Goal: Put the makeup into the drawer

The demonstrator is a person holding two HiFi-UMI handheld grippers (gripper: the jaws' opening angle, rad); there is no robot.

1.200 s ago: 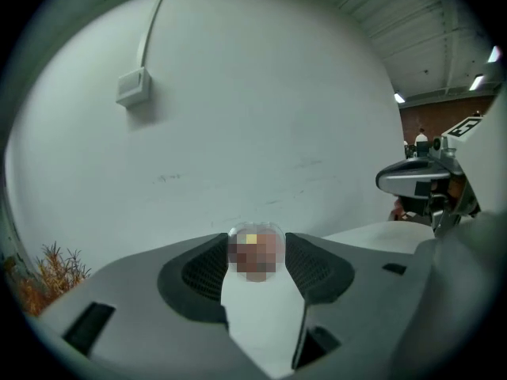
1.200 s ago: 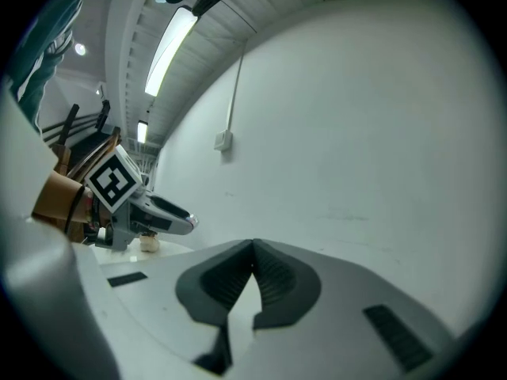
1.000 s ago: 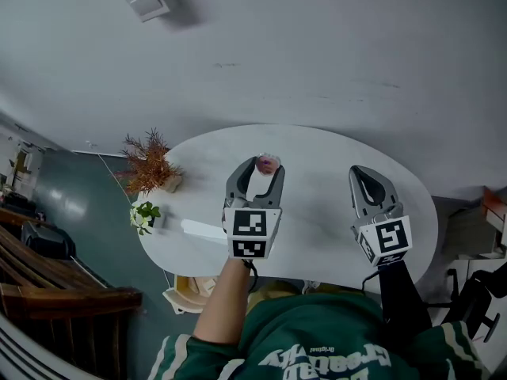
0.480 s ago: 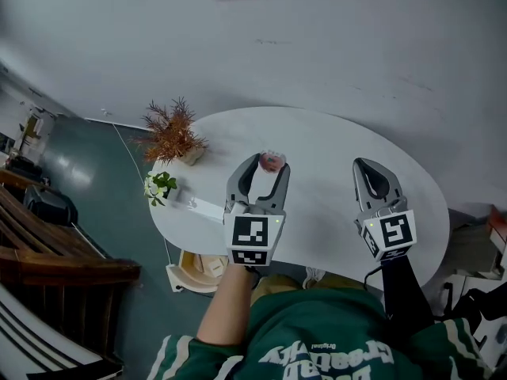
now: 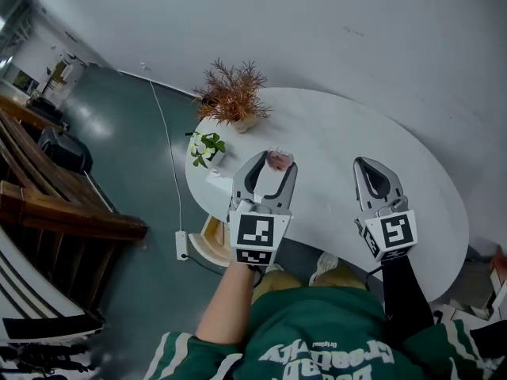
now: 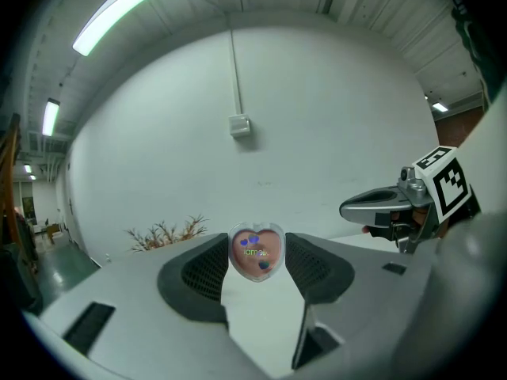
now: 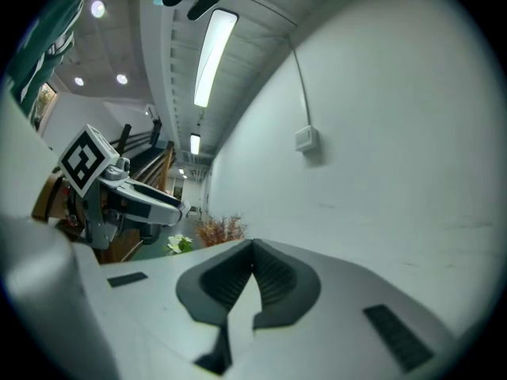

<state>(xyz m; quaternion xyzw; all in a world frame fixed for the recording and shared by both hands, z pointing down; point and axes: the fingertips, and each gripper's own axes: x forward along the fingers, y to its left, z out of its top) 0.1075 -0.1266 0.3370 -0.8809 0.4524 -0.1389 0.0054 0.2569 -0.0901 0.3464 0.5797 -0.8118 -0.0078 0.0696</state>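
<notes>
Head view and both gripper views. The left gripper (image 5: 275,163) holds the makeup case (image 5: 279,159) at the tips of its jaws, which stand partly apart and press the case from either side. In the left gripper view the makeup case (image 6: 256,253) shows as a clear heart with a pink filling (its print is too small for us to read), and the left gripper (image 6: 256,269) hides the lower point of the heart. We cannot tell how high the case is carried over the bench (image 5: 333,129).

At 3 o'clock of the left gripper, the right gripper (image 5: 370,167) has its jaws closed. The right gripper view confirms that the right gripper (image 7: 253,248) has its tips meeting with nothing between them.

At 11 o'clock of the case stands a dried plant (image 5: 234,95). A small flower pot (image 5: 206,147) stands at 9 o'clock, near the bench edge. Beside the pot lies a pale flat object (image 5: 215,176) that we cannot identify.

Under the bench, a light-coloured stool (image 5: 207,242) is half hidden by the bench edge and the left gripper. The bench's 4 o'clock end is cut off by the frame. Dark wooden furniture (image 5: 63,212) runs out of frame at 9 o'clock.
</notes>
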